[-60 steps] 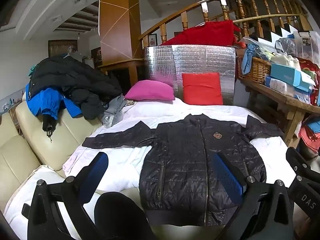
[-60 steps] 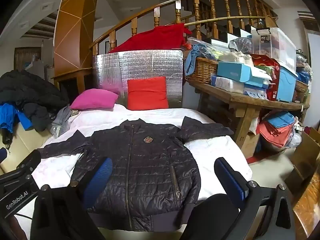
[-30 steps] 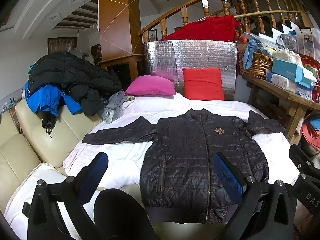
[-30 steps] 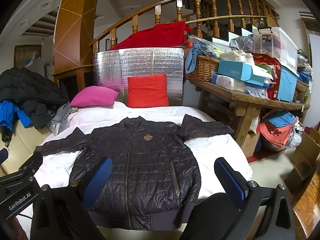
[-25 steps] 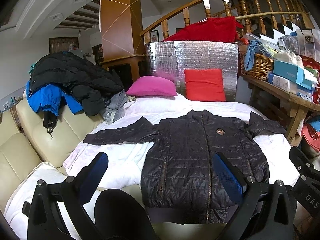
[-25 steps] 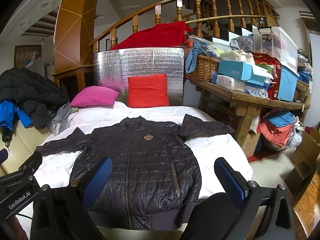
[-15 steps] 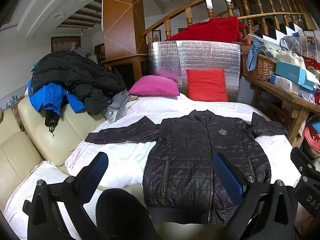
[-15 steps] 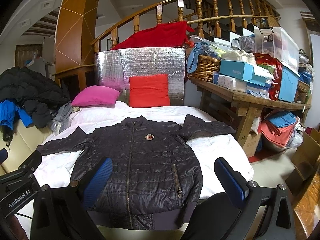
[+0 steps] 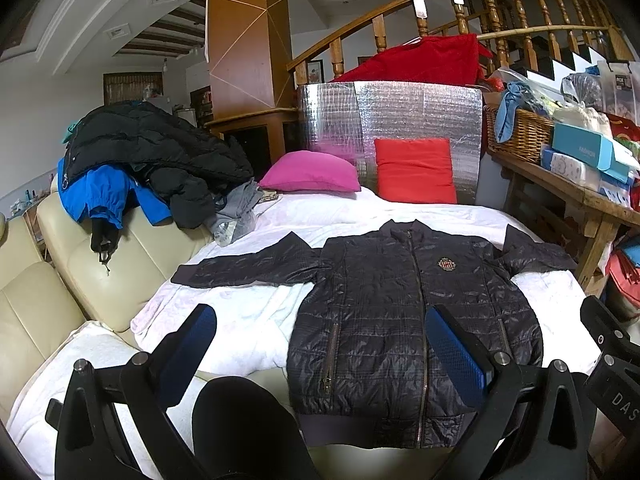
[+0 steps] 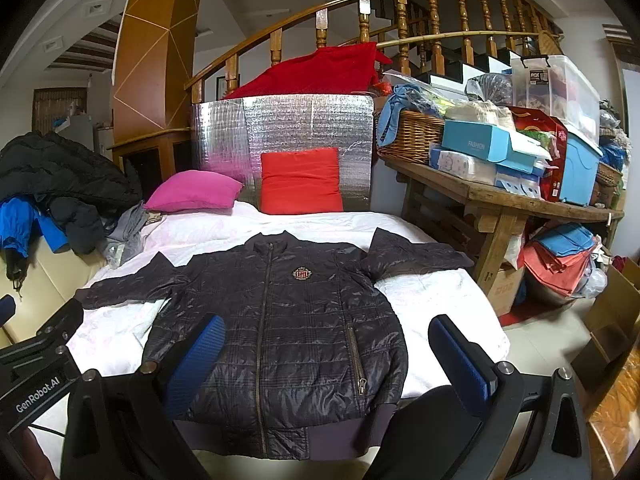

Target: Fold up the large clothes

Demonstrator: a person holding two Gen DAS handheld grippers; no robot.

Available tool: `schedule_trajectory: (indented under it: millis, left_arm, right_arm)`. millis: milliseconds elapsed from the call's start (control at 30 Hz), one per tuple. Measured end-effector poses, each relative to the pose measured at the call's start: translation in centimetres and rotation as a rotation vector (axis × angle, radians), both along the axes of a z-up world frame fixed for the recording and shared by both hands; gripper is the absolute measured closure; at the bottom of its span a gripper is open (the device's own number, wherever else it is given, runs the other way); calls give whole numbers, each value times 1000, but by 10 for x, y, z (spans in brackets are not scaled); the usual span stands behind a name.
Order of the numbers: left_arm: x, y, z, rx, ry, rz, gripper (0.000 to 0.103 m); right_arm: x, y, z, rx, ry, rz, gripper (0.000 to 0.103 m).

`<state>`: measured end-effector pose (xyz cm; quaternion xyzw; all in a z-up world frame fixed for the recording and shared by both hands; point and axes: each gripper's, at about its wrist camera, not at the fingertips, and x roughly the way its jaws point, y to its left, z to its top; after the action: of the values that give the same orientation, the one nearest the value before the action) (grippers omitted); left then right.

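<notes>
A black quilted jacket lies flat and face up on the white bed, zipped, both sleeves spread out to the sides, hem nearest me. It also shows in the right wrist view. My left gripper is open and empty, held above the hem at the jacket's left side. My right gripper is open and empty, above the jacket's lower right part. The right sleeve reaches the bed's right edge.
A cream sofa with a pile of dark and blue coats stands left. Pink and red pillows lie at the bed's head. A cluttered wooden table stands right.
Both grippers have drifted slightly; the view has shifted a little so the jacket sits a bit further right and lower. The jacket has not moved. Both grippers stay open.
</notes>
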<state>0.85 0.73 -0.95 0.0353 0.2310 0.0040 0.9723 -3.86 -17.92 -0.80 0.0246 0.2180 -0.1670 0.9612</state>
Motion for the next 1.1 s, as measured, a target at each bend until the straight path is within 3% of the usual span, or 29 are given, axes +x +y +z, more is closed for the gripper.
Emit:
schedule_trajectory:
  millis: [800,1100]
  left_arm:
    - [15,-1,-10,10,34,1,0]
    - [67,-12,-29,37,92,8,0]
  right_arm:
    - [21,-5,-13,15,44,5,0]
    - [63,-37,-24,38,64,-27,0]
